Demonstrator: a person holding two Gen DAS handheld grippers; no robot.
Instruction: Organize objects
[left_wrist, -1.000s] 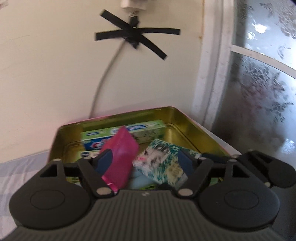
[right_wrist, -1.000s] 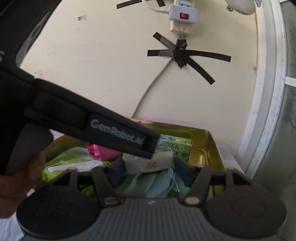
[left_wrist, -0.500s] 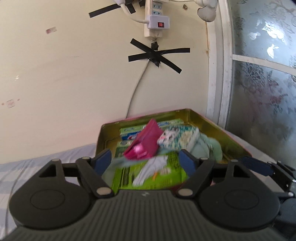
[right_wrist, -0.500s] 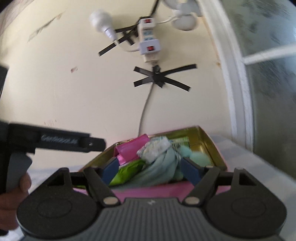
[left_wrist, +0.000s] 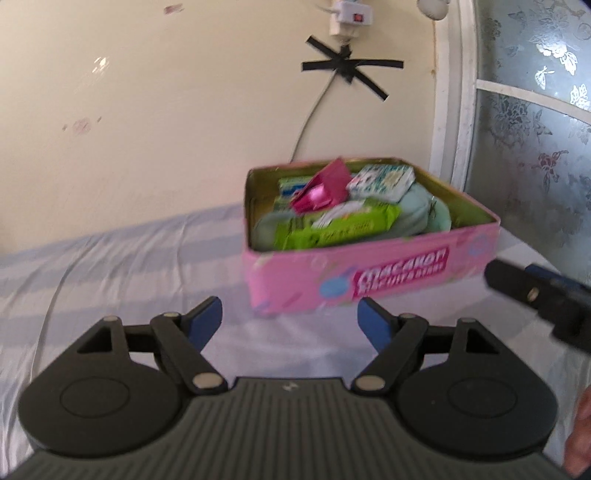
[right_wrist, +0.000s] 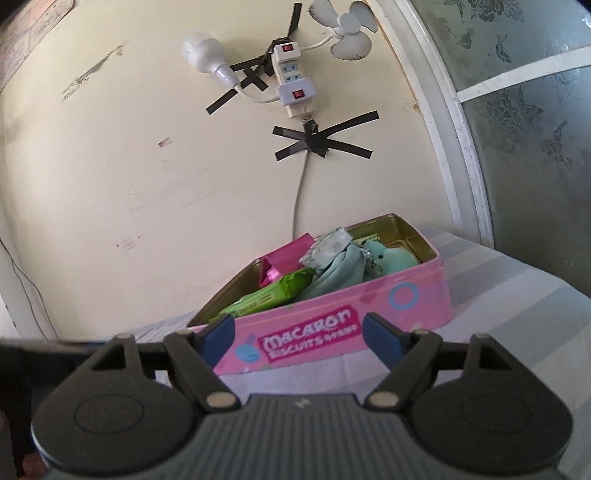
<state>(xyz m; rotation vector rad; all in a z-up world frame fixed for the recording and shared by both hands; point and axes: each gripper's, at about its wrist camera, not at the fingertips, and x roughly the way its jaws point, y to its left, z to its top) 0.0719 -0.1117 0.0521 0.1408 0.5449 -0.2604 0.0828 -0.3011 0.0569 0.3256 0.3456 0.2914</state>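
Biscuit tin (left_wrist: 369, 275), pink outside and gold inside with "Macaron" lettering on its near wall, sits lidless on a striped bedsheet (left_wrist: 110, 266) close to the cream wall (left_wrist: 166, 110), ahead of both tools and apart from their fingers. The left gripper (left_wrist: 290, 319) has its blue-padded fingers spread wide with nothing between them; the tin lies beyond them, offset a little to the right. The right gripper (right_wrist: 299, 334) is likewise spread and holds nothing, and in its own view the tin's lettered wall shows in the gap between the pads, though the tin stands farther off and untouched. Inside the tin a green wrapped pack (left_wrist: 332, 225) lies along the near side, a magenta packet (left_wrist: 325, 186) tilts up behind it, a small patterned box (left_wrist: 382, 181) rests on top toward the right, and a mint plush toy (right_wrist: 388, 258) fills the right end; several items rise above the rim. Bare sheet stretches to the left of the tin and in front of it. To the right a white frame with patterned frosted glass (left_wrist: 535, 129) stands near the tin's right end. A power strip (right_wrist: 293, 85) and cable are taped to the wall above.
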